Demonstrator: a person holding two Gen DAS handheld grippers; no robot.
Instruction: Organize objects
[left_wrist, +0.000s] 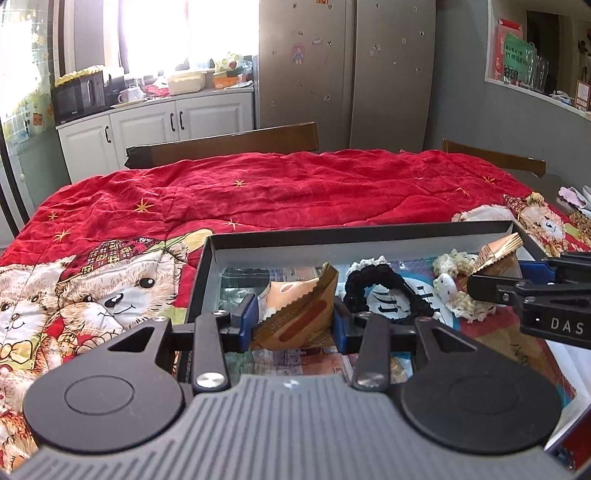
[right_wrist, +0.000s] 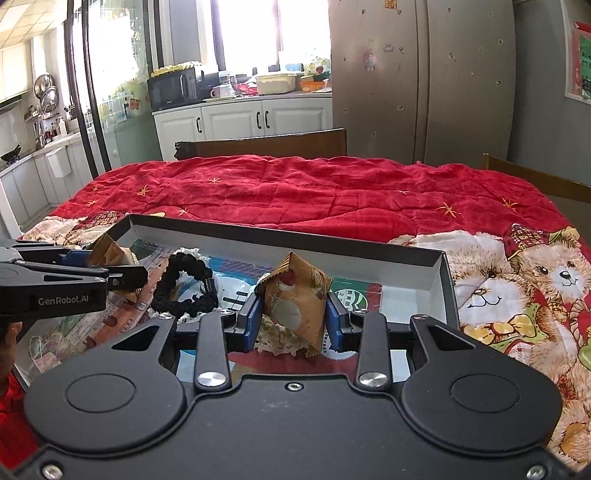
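Note:
A shallow black box (left_wrist: 332, 236) (right_wrist: 295, 245) lies on the red bear-print quilt. Above its left part, my left gripper (left_wrist: 293, 314) is shut on a brown snack packet (left_wrist: 299, 306), its blue pads pressing both sides. Over the right part, my right gripper (right_wrist: 294, 308) is shut on a second brown packet (right_wrist: 295, 295). Each gripper shows side-on in the other view: the right gripper (left_wrist: 480, 275) and the left gripper (right_wrist: 118, 264). On the box floor lie a black scrunchie (left_wrist: 369, 291) (right_wrist: 184, 288) and a cream crocheted scrunchie (left_wrist: 458, 284) (right_wrist: 277, 338).
The red quilt (left_wrist: 295, 184) (right_wrist: 332, 192) covers the table beyond the box. Two wooden chair backs (left_wrist: 229, 142) (right_wrist: 266, 144) stand at the far edge. A few small items (left_wrist: 576, 201) lie at the table's right edge. Kitchen cabinets and a fridge are behind.

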